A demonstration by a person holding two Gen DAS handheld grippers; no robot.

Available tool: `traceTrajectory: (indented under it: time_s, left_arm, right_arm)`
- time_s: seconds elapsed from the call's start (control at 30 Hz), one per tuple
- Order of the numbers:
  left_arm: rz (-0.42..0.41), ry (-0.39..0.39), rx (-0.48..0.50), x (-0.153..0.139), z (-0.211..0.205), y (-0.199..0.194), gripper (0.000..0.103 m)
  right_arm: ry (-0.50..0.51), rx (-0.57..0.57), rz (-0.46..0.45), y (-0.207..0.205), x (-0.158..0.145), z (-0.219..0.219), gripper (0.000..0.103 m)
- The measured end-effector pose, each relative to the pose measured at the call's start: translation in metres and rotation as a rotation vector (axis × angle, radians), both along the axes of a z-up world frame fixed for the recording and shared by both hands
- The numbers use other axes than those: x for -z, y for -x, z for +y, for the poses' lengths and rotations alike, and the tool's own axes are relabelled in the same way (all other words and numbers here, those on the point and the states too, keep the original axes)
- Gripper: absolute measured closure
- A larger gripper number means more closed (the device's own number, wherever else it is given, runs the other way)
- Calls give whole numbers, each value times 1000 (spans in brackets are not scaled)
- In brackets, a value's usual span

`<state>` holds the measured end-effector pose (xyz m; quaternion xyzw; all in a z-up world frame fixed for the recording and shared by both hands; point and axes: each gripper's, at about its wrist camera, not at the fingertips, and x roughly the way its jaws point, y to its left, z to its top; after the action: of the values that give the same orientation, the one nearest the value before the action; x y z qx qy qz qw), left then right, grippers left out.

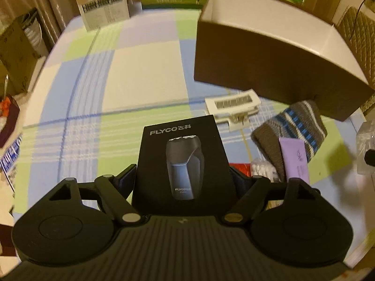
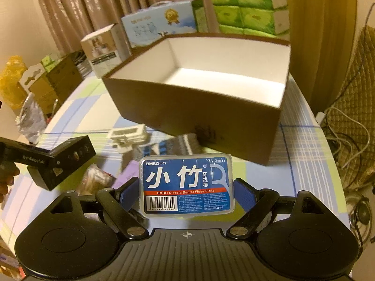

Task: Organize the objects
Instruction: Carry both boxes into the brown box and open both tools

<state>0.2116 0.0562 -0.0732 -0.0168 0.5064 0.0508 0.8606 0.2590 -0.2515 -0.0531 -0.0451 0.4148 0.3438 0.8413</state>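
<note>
both grippers have something clamped right now. the left gripper point(image 1: 181, 178) has its blue pads pressed against the two sides of a black flyco shaver box point(image 1: 181, 161), held up off the table with the printed razor picture facing the camera. in the right wrist view you can see that same left gripper point(image 2: 50, 161) coming in from the left edge with the black box point(image 2: 68, 157) in it, raised above the clutter. the right gripper point(image 2: 186, 193) is closed onto a clear plastic case of bmbo dental floss picks point(image 2: 186, 185), blue label up, pads squeezing its short ends, also lifted off the table. just ahead of it sits the big open brown box point(image 2: 194, 114) with a white inside, nothing in it that i can see. the box stands on a round table with a blue, green and white checked tablecloth point(image 1: 105, 75). between the grippers and the brown box there's a small pile on the cloth: a white plastic clip thing point(image 1: 234, 109), a grey knit item with blue and white stripes point(image 1: 297, 131) partly tucked against the brown box's corner, a flat lilac packet point(image 1: 296, 158) lying on the knit piece, and a bag of cotton swabs point(image 1: 262, 168) beside it. at the far side of the table there's a milk carton case point(image 2: 164, 21) and a stack of green tissue packs point(image 2: 250, 7).
</note>
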Motion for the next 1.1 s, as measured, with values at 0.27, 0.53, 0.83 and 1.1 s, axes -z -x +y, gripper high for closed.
traceTrajectory:
  time_s: [0.27, 0.53, 0.83, 1.1]
  left_arm:
    - [-110, -4, -7, -42, 1, 1, 25]
    - [-237, -11, 79, -88, -24, -31, 25]
    - [-301, -17, 166, -107, -66, -113, 25]
    - [-249, -21, 198, -86, -86, -189, 25]
  right_arm:
    - [-39, -53, -52, -6, -30, 6, 20]
    - [-71, -74, -111, -38, -55, 10, 20]
    - [-74, 6, -137, -110, -70, 22, 20]
    - [15, 57, -93, -177, -44, 36, 20]
